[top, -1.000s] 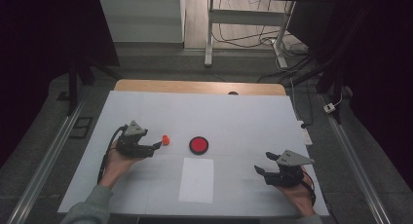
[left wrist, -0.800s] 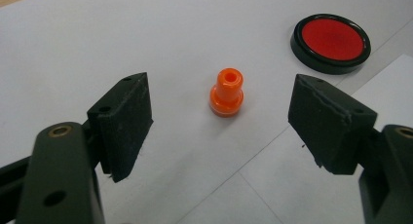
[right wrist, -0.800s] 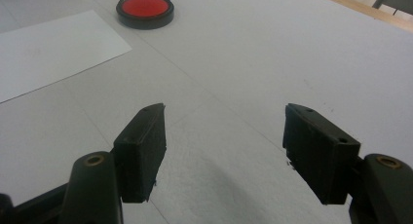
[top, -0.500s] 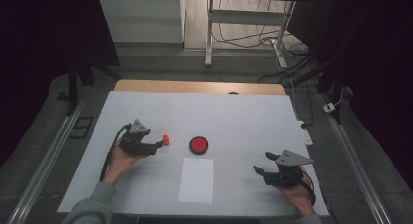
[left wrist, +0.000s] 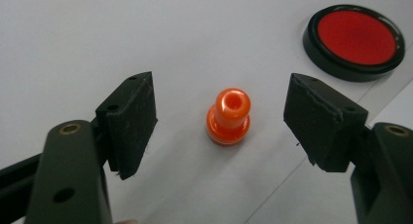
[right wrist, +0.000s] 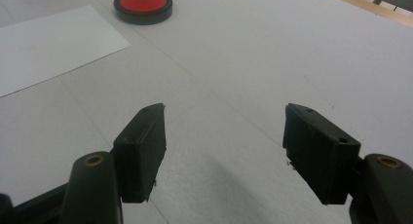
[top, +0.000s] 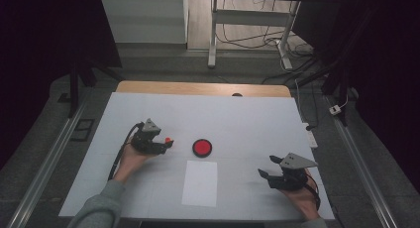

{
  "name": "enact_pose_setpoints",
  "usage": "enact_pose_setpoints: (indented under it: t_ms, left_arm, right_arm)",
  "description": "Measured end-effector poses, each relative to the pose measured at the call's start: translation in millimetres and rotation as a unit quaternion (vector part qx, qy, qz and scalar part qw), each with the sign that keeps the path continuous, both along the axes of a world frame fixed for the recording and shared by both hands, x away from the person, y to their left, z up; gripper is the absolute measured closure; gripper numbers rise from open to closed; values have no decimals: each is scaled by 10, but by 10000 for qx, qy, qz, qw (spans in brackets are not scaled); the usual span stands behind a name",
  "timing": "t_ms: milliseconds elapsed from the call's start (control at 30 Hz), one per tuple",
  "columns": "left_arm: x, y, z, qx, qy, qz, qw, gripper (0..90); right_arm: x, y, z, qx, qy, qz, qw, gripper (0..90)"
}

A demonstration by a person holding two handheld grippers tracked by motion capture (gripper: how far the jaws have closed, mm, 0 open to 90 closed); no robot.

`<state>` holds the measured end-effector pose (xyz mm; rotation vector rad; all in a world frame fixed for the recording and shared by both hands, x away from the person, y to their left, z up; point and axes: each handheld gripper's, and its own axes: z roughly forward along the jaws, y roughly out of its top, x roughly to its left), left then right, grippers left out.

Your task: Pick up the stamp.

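The little orange peg [left wrist: 229, 117] looks like glossy plastic, smooth, with bright highlights on its rounded top. The round red disc [left wrist: 354, 37] has a matt red face set in a shiny black plastic rim. The left gripper [left wrist: 221, 131] has black pads [left wrist: 131, 119] that look like rubbery foam, dull and slightly rough at the edges, mounted on smooth dark plastic arms with brass-coloured rivets. The right gripper [right wrist: 224, 156] is built the same way. The desk [top: 247, 114] has a matt, pale grey cover, finely speckled, over a wooden edge at the far side. The white sheet [top: 199, 182] looks like plain matt paper.
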<state>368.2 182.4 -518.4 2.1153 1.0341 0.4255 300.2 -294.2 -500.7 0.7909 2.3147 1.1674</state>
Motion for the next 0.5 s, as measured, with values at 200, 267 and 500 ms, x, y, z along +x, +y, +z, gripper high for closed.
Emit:
enact_pose_setpoints:
  t_ms: [200, 267, 500]
  left_arm:
    - [50, -73, -44, 99, 21, -75, 9999, 294]
    - [53, -86, -52, 133, 26, -100, 9999, 307]
    - [45, -88, -57, 141, -2, -150, 9998, 392]
  right_arm:
    - [1, -3, -1, 15, -4, 8, 10000, 316]
    - [-1, -8, 0, 29, -4, 9, 10000, 316]
    - [-2, -10, -4, 5, 8, -9, 10000, 314]
